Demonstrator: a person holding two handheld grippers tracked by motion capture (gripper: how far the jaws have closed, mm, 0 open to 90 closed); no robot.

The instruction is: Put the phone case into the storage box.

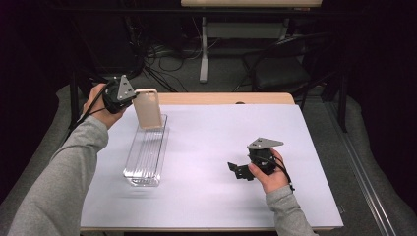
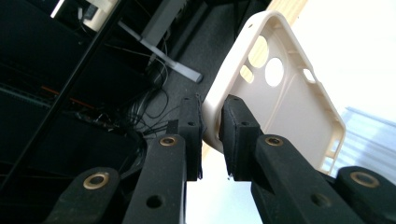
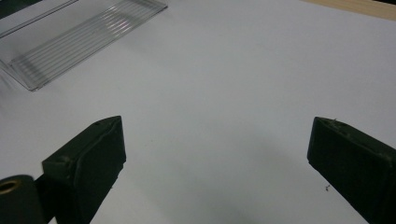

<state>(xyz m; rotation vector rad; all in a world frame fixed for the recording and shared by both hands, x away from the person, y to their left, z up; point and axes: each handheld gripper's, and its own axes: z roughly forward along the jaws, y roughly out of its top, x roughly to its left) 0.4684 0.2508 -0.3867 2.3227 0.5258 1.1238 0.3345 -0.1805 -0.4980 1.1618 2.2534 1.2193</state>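
Above the far end of the clear tray (image 1: 145,156), a beige phone case (image 1: 148,108) is pinched upright by its edge in the left claw (image 2: 211,128); it is best lowered level before release. The right claw (image 3: 215,154) is held wide open and empty over the bench (image 1: 221,196).

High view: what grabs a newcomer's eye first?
The beige phone case, held upright in the left hand-held gripper over the far end of the clear ribbed tray at table left. The jaws pinch the case's edge. At right, the right hand-held gripper rests open on the white table cover.
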